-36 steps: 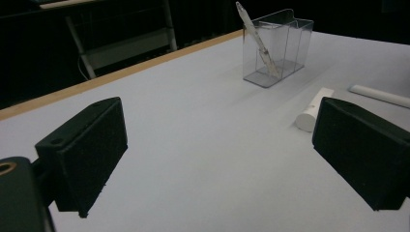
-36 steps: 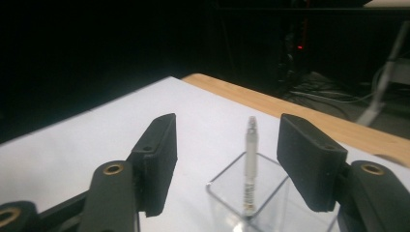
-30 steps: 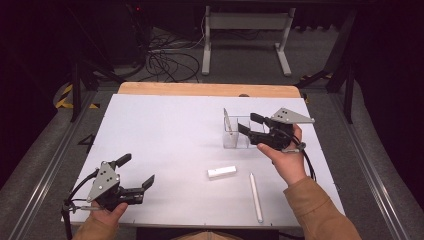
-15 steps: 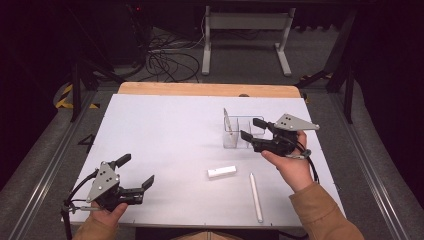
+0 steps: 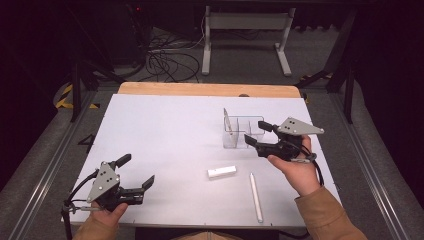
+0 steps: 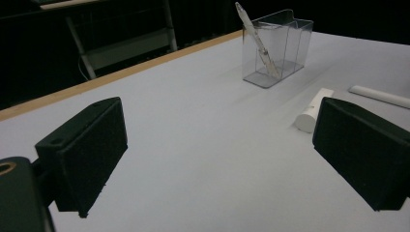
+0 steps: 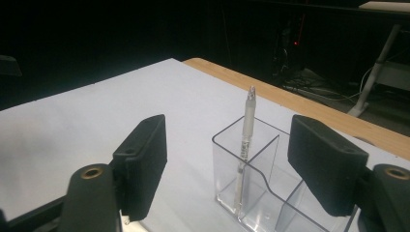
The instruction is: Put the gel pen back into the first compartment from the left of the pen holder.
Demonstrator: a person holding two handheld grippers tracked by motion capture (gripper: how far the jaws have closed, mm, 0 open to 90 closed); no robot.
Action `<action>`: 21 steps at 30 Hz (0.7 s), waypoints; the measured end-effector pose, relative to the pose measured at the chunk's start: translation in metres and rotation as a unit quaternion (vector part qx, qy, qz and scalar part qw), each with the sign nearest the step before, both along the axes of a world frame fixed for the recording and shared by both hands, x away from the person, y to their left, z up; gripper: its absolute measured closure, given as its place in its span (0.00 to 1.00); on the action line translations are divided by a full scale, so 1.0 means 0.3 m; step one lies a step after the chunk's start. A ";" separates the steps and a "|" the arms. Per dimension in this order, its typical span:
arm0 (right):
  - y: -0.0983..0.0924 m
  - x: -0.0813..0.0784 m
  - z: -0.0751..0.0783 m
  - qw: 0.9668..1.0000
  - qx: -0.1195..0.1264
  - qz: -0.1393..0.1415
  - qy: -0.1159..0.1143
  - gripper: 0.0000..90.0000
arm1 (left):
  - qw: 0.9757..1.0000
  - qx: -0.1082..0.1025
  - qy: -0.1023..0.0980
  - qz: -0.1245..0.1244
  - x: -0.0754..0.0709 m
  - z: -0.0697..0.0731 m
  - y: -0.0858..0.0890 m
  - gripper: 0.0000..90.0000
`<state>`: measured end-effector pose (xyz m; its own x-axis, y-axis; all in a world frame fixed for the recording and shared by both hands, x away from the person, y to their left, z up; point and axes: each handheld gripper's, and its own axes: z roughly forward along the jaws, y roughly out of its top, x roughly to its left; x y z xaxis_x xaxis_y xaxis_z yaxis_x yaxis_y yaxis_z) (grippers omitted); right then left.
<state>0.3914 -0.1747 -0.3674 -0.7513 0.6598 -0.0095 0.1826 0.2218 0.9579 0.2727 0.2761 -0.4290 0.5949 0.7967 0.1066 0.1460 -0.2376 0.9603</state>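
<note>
When closing in from this position, treat the right hand-held gripper [image 5: 255,133] as empty: jaws spread wide, having just been opening, with nothing between the pads and the tips just beside the clear pen organizer [image 5: 252,119] at the far right of the desk [image 5: 165,130]. Locate the pen [image 5: 227,120] standing tilted in the organizer's end compartment, the one away from that gripper, with its tip above the rim. Note the left hand-held gripper [image 5: 138,170] at the near left corner: likewise spread, holding nothing.

Hazards:
- Avoid nudging the organizer wall with a jaw; likely to slide or tip it and spill the pen.
- Avoid clipping the projecting pen tip; likely to lever the pen out.
- Keep the sleeve off the second pen [image 5: 255,196] and the white cylindrical stick [image 5: 222,172] lying loose near the front; liable to roll.

View comparison:
- Consult the right gripper view for the curved divider and the pen's foot at the compartment floor, both unreadable from the high view.
- Consult the high view for the loose items' spacing.
- Consult the left gripper view for the stick's round end.
</note>
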 end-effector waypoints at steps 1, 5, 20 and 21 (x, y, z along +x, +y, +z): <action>0.001 -0.004 -0.002 1.000 0.007 -0.005 0.025 0.35 | 1.000 0.000 0.000 0.000 0.000 0.000 0.000 0.07; -0.002 -0.012 -0.004 1.000 -0.008 0.000 0.027 0.37 | 1.000 0.001 0.000 0.000 0.000 0.000 0.000 0.06; -0.014 -0.053 0.001 0.999 -0.032 -0.013 0.042 0.40 | 1.000 0.001 -0.001 0.000 0.000 0.000 -0.002 0.06; -0.014 -0.056 0.000 0.998 -0.034 -0.015 0.045 0.41 | 1.000 0.001 -0.001 -0.001 0.000 -0.001 -0.002 0.06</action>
